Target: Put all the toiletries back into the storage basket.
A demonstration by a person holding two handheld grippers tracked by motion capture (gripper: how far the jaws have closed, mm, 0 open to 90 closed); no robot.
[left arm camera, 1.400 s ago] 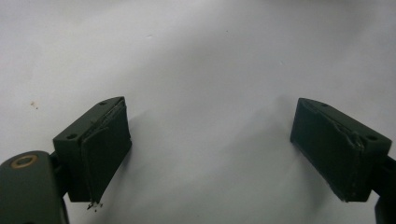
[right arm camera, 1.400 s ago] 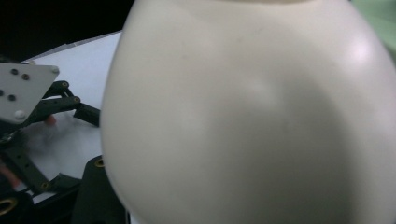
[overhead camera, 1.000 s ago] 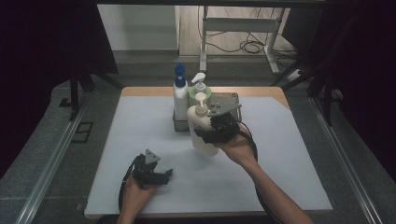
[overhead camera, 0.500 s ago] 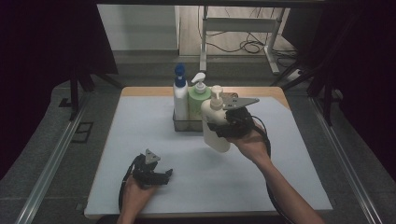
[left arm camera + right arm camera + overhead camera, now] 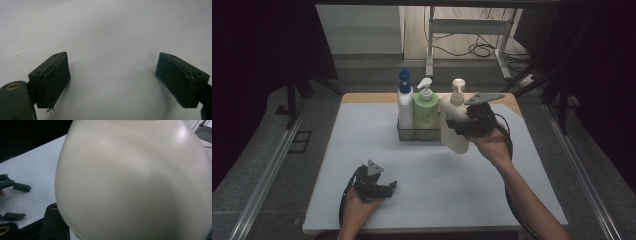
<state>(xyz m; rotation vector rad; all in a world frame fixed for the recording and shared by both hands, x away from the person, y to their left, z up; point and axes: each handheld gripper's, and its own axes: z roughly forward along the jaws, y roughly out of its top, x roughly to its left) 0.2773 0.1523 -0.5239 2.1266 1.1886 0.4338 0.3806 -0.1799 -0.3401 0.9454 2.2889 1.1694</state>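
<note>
My right gripper [image 5: 459,126] is shut on a cream pump bottle [image 5: 455,142] and holds it upright in the air, just right of a wire basket [image 5: 411,136]. In the basket stand a white bottle with a blue cap [image 5: 405,107] and a green pump bottle [image 5: 425,114]. The cream bottle [image 5: 132,180] bulges close before the camera in the right gripper view. My left gripper [image 5: 388,188] rests on the white mat near the front edge. Its jaws stand open over bare mat, and nothing is between them [image 5: 112,80].
The white mat [image 5: 362,135] covers the wooden table top. Dark floor and rails lie on both sides. A metal stand with cables [image 5: 472,45] is on the floor beyond the far edge.
My right gripper has carried the cream bottle up and to the right, from in front of the basket to the basket's right side. The left gripper has stayed put.
</note>
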